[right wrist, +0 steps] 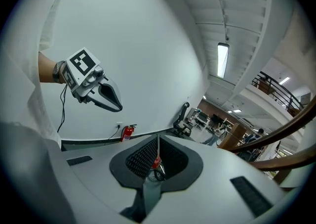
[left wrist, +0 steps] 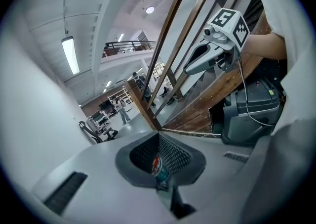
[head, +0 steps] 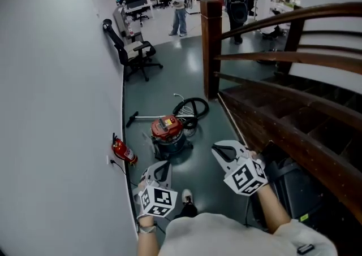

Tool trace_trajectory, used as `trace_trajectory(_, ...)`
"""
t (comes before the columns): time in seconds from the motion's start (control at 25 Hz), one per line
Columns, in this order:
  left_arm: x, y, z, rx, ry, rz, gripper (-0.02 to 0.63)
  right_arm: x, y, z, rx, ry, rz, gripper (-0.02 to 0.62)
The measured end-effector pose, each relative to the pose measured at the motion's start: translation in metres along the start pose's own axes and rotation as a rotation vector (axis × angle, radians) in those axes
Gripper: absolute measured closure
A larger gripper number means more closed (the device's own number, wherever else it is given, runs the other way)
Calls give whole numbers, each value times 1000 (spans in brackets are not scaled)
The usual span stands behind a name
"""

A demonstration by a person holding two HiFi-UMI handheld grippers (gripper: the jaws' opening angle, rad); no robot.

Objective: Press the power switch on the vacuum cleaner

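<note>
Both closed, left gripper [head: 163,164] and right gripper [head: 218,149] hover apart from the vacuum cleaner [head: 168,134].

1. We wear a white short-sleeved shirt [head: 226,235] and a band [head: 147,228] on the left wrist.
2. Our left gripper [head: 164,164] and right gripper [head: 216,148] are grey with black-rimmed jaws. Each bears a white cube [head: 245,177] with black square markers.
3. A thin black cable [left wrist: 242,89] trails from each.

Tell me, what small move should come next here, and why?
Probably a step forward, lowering the right gripper toward the vacuum cleaner. It stands on the floor ahead, well clear of both grippers, and the right gripper and left gripper are shut and empty. Its power switch is too small to pick out from here, so getting closer comes first.
</note>
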State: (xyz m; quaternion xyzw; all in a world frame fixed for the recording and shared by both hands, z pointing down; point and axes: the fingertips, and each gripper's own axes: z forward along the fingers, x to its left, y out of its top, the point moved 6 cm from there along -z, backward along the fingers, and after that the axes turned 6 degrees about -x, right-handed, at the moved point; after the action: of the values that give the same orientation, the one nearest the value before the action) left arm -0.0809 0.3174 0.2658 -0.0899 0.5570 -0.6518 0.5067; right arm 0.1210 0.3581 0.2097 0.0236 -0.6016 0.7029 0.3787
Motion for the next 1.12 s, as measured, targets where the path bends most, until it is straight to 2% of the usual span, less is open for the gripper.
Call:
trace_trajectory(0.36, 70, -7, 44, -14, -25, 10, 609, -32, 13, 72, 8, -3, 6, 565)
trace_trajectory(1.12, 137, -38, 95, 2, -62, -12, 609, -62, 13, 154, 41, 11, 14, 565)
